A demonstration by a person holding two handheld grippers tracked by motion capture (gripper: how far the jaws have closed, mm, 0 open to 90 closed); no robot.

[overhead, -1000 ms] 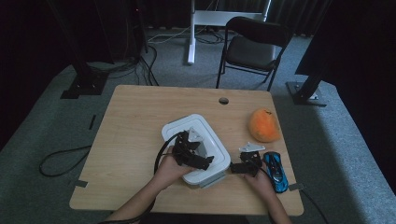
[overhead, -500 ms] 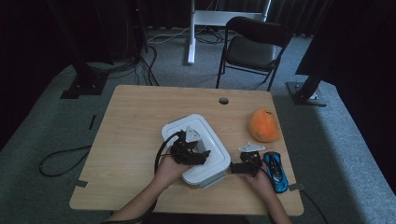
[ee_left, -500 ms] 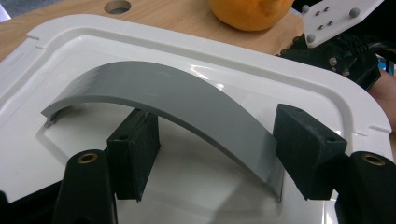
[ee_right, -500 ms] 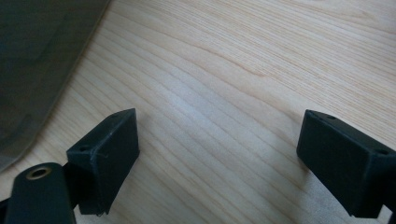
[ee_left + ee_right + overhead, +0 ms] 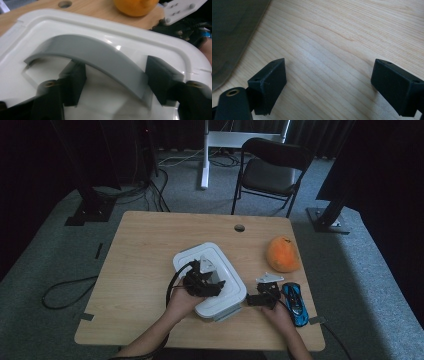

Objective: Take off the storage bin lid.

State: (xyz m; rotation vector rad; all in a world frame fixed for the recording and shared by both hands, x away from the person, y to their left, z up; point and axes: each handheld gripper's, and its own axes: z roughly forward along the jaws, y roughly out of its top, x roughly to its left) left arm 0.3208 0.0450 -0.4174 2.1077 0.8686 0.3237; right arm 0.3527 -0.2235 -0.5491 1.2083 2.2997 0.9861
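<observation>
A white lidded container (image 5: 200, 256) lies at the middle of the wooden table (image 5: 140, 255). Its lid (image 5: 45, 27) carries an arched grey handle (image 5: 100, 52). My left gripper (image 5: 212, 285) rests on the lid, and its jaws have just been closing. In the left gripper view both pads (image 5: 75, 82) of the left gripper (image 5: 116, 82) now touch the sides of the handle. My right gripper (image 5: 252, 300) lies low on the table just right of the container. It (image 5: 328, 77) stands open over bare wood, with nothing between its fingers.
An orange plush fruit (image 5: 283, 254) sits at the right of the table, and a blue toy car (image 5: 295, 302) lies right of my right hand. A cable hole (image 5: 239, 228) is near the far edge. A black chair (image 5: 270, 170) stands beyond the table.
The left gripper's jaws have drawn together over the container's lid. Both hands and the objects on the table have stayed in place.
</observation>
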